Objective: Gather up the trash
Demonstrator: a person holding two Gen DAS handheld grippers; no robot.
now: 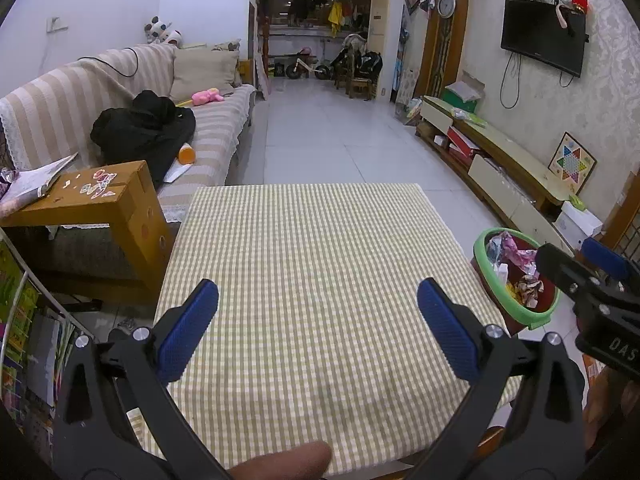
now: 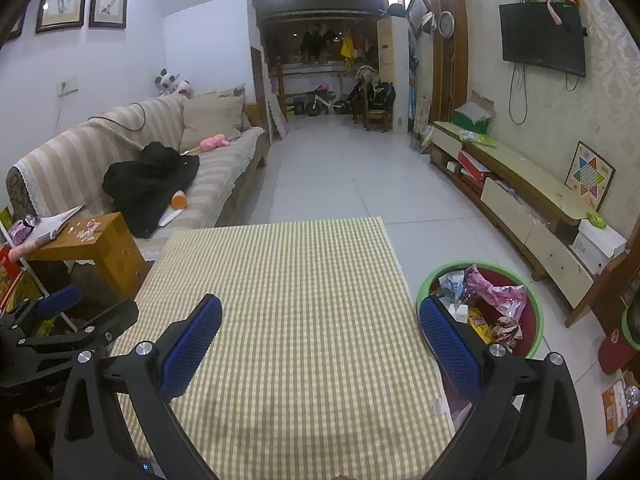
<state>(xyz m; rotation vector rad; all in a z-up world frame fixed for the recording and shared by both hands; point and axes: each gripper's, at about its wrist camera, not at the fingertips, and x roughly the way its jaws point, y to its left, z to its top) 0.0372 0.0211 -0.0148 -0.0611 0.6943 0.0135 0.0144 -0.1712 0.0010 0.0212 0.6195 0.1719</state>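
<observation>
Left gripper (image 1: 318, 312), black frame with blue textured pads: jaws spread wide, nothing between them, hovering over the table covered in a green-and-white checked cloth (image 1: 312, 248). A fingertip (image 1: 280, 462) shows at the bottom edge of the left wrist view

Right gripper (image 2: 320, 330), same build: jaws also wide apart, holding nothing. Its left pad sits over the cloth, its right pad (image 2: 448, 344) overlaps the near rim of the bin in that view; can't tell whether it touches

Trash: a round dark-red bin with a light green rim (image 2: 540, 312) stands on the white tiled floor (image 2: 360, 176) just off the table's right edge. Inside it, crumpled wrappers (image 2: 498, 298): pink foil, pale blue, yellow, brownish paper. In the left wrist view the same bin (image 1: 486, 236) sits right of the table, with the right gripper's black body above and beside it

No loose item visible on the cloth in either view

Around: beige striped sofa (image 1: 60, 92) on the left with a black garment pile (image 1: 144, 124), a pink plush toy (image 1: 206, 97) and an orange-capped bottle (image 1: 186, 153); a wooden side table with stickers on top (image 1: 100, 196) between sofa and table; a low cream-and-wood TV cabinet (image 2: 520, 184) along the right wall under a wall-mounted black TV (image 2: 542, 38)
</observation>
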